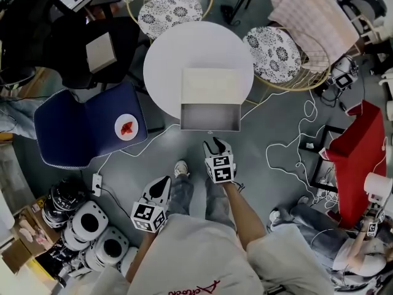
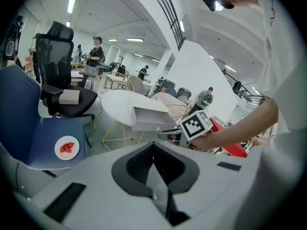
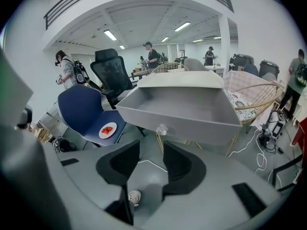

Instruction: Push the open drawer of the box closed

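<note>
- Drawer [image 1: 210,117] sticks out of the box [image 1: 212,85], toward the person.
- Likely light and stiff: push its flat front beside the knob [image 3: 161,129].
- Right gripper [image 3: 151,164], jaws spread, empty, near the box; left gripper [image 2: 154,166], jaws together, farther back.

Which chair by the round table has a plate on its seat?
The blue chair, left of the table in the head view: a white plate with red fruit lies on it. The wicker chairs hold patterned cushions.
</note>
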`<control>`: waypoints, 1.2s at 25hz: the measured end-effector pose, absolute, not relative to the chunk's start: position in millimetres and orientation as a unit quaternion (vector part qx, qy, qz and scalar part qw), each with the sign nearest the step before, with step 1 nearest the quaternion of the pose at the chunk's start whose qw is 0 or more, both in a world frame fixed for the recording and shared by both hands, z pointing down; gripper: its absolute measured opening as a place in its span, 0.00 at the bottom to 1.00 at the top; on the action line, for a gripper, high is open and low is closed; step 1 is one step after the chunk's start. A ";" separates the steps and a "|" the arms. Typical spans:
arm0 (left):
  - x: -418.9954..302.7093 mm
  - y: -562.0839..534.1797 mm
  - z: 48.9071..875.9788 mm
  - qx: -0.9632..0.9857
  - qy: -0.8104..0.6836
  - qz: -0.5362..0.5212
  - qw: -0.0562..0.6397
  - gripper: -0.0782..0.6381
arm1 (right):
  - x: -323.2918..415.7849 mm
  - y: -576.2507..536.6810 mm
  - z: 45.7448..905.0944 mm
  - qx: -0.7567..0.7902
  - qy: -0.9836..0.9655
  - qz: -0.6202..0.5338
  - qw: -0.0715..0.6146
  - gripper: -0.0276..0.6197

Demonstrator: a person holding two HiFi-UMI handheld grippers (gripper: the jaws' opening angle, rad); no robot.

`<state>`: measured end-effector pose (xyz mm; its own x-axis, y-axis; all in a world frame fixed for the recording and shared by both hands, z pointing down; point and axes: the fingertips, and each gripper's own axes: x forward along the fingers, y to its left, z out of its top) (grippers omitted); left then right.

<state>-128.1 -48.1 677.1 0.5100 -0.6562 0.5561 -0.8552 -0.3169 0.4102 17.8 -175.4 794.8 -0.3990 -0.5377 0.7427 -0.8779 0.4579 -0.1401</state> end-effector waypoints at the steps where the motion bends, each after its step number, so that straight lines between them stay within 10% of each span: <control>1: -131.2 -47.3 677.7 0.795 -0.477 0.145 0.345 0.13 | 16.7 -179.0 798.0 0.446 -0.792 0.268 0.321 0.30; 30: -145.2 -53.0 683.4 0.783 -0.489 0.140 0.357 0.13 | 19.2 -220.8 798.3 0.485 -0.761 0.265 0.341 0.16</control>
<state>-145.2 -53.0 683.4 0.4819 -0.6664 0.5689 -0.8667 -0.2671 0.4213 19.2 -220.8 798.3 -0.2974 -0.5565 0.7758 -0.9181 0.3897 -0.0725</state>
